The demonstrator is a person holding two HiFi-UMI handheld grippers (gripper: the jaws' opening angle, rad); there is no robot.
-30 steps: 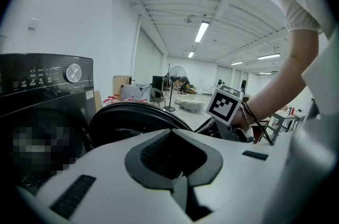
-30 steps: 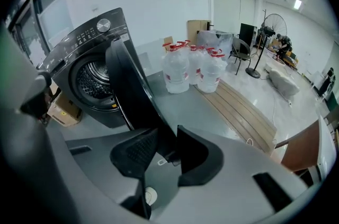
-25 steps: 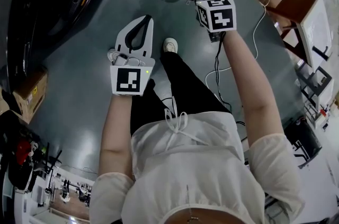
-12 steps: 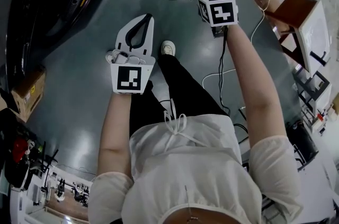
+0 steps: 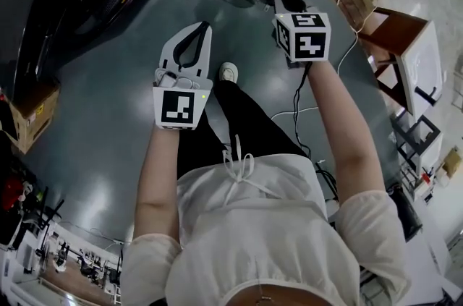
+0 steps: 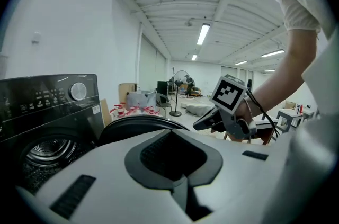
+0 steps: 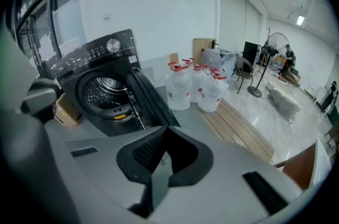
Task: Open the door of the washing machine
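1. Black and glossy, the washing machine (image 7: 95, 66) stands on the floor ahead of the person. Its door (image 7: 151, 98) is already swung out from the front. The door stands upright and shows nearly edge-on in the right gripper view.
2. The right gripper (image 7: 166, 130) has just been closing its jaws. They now meet at the tips with nothing between them, and they are clear of the door.
3. The left gripper (image 6: 172, 132) also has its jaws together and empty. In the head view it is held over bare floor, apart from the machine.
4. The door lies ahead of and below the right gripper, with its free edge turned toward that gripper. In the head view the right gripper is near that edge and the left is farther off. The right hand is therefore the nearer one for any further move on the door.
5. With the door open, the drum (image 7: 106, 89) is exposed. It is perforated metal, and nothing can be seen inside the part that shows.
6. Clear bottles with red caps (image 7: 193, 88) stand on the floor just beside the machine on the door's side. Whether they are full I cannot tell.
7. A cardboard box (image 7: 66, 109) sits at the machine's other side, its contents hidden.
8. Judged from how the door stands, the opening looks done. If it must go wider, a push from the right gripper on the door's free edge would serve.
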